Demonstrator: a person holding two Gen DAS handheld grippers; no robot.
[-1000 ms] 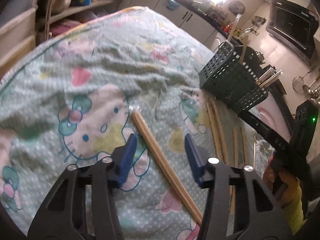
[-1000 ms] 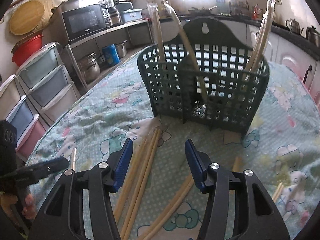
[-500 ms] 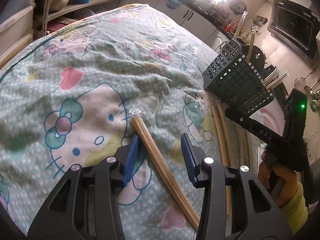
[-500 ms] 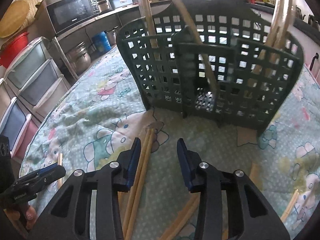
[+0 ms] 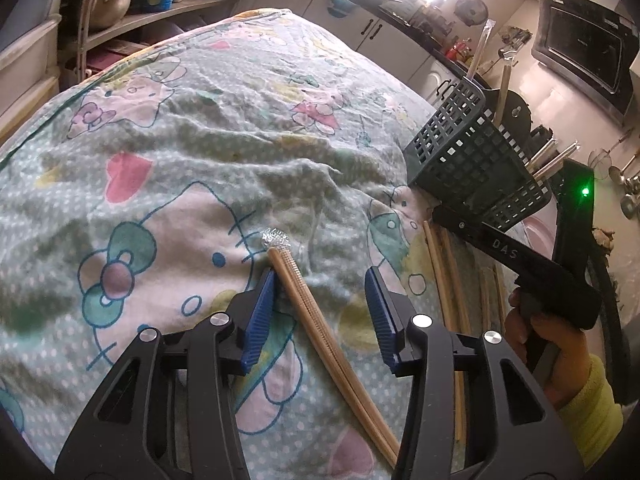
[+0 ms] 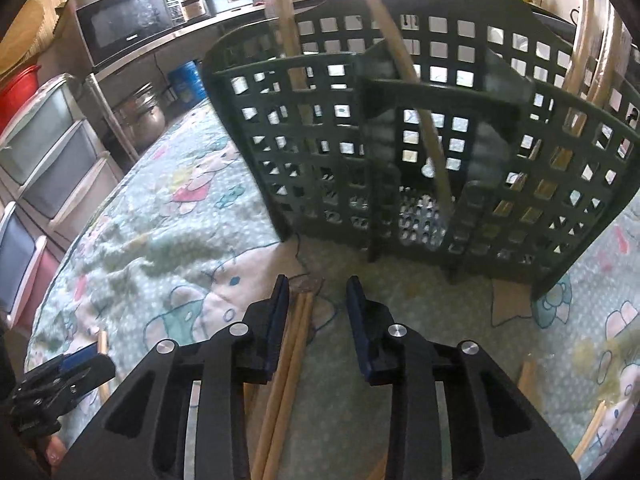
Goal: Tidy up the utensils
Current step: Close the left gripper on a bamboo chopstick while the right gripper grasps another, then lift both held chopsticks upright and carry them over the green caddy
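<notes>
A pair of wooden chopsticks in a clear wrapper (image 5: 316, 320) lies on the cartoon-print cloth (image 5: 180, 152). My left gripper (image 5: 320, 312) straddles it with the jaws opening; the pair lies beside the left pad, and the right pad is well apart. My right gripper (image 6: 318, 316) is low over another chopstick pair (image 6: 296, 340), just in front of the dark green utensil basket (image 6: 420, 152). Its jaws are closing with the pair between them, next to the left pad, not pinched. The basket (image 5: 472, 160) holds several upright chopsticks.
More loose chopsticks (image 5: 444, 280) lie on the cloth near the basket, and others (image 6: 592, 428) at the right. A hand in a yellow sleeve (image 5: 576, 392) holds the right gripper. A microwave (image 6: 128, 24), storage drawers (image 6: 44, 160) and pots stand beyond the table edge.
My right gripper went forward and down toward the basket, and its jaws narrowed around the chopstick pair. My left gripper edged along the wrapped pair, jaws slightly wider.
</notes>
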